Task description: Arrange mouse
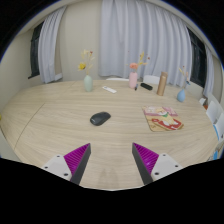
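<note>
Gripper: held above the near part of the table; the jaws are spread wide and nothing is held between them.
Fingers: both are seen at the bottom of the view, each with a magenta pad on its inner face; bare tabletop is seen in the gap.
Mouse: dark, lying flat on the table, beyond the fingers and slightly toward the left finger; well apart from both fingertips.
Table: light wood grain, filling most of the view.
Book: a flat printed item with a colourful cover, lying to the right of the mouse and apart from it.
Dark flat item: small, lying farther back than the mouse; its kind cannot be told.
Vases: a pale blue one and a pink one are placed upright along the far edge, each with stems in it.
Brown bottle: upright, right of the pink vase.
Curtains: pale, hung behind the table.
</note>
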`<state>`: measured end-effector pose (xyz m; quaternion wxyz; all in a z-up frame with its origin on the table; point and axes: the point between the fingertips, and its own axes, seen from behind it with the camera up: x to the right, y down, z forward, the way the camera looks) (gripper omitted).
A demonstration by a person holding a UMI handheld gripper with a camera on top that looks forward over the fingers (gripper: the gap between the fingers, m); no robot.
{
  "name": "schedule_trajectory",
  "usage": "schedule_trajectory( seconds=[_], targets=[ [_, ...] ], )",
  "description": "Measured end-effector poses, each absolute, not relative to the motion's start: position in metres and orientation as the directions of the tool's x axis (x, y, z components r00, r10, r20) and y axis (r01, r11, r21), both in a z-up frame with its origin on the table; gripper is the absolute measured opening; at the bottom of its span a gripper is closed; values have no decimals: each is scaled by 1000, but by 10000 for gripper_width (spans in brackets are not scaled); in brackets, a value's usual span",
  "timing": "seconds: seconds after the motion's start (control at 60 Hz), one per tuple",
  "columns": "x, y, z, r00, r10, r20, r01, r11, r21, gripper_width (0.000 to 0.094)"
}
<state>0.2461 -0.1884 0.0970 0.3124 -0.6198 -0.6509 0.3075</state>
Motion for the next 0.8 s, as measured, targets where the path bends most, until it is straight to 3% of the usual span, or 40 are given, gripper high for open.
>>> schedule_trajectory(
  seconds=[0.4, 0.8],
  targets=[
    [160, -265, 51, -42, 999, 2, 644, 29, -764, 860],
    [52, -267, -4, 23, 1000, 7, 651, -9, -759, 859]
  ],
)
